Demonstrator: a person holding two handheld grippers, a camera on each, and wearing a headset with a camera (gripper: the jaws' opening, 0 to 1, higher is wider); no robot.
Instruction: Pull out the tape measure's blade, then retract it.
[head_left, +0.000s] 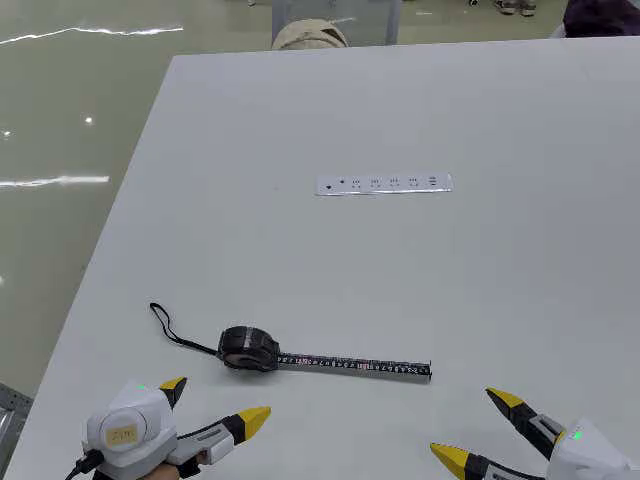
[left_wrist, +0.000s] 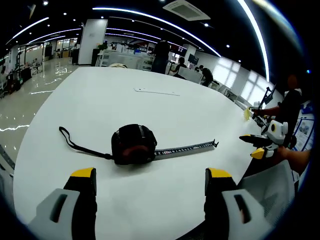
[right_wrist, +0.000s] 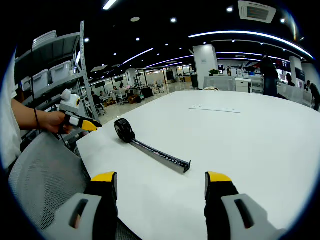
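- Ahead of both grippers, broad white tabletop (head_left: 480, 280); near edge just under the jaws.
- Low at that edge, left gripper (head_left: 215, 398) and right gripper (head_left: 473, 426), jaws spread, holding nothing.
- One black round tape measure (head_left: 248, 347) just ahead of left gripper, blade (head_left: 355, 366) out toward right gripper.
- One flat white power strip (head_left: 384, 184) far beyond.

White matte table (head_left: 500, 300), flat top. On it, near the front edge, lies the tape measure (head_left: 248, 347) with a black case. Its blade (head_left: 355, 366) is drawn out flat on the surface, to the right of the case in the head view. A black wrist strap (head_left: 170, 328) trails left of the case. A white power strip (head_left: 384, 184) lies well beyond the case, apart from the blade.
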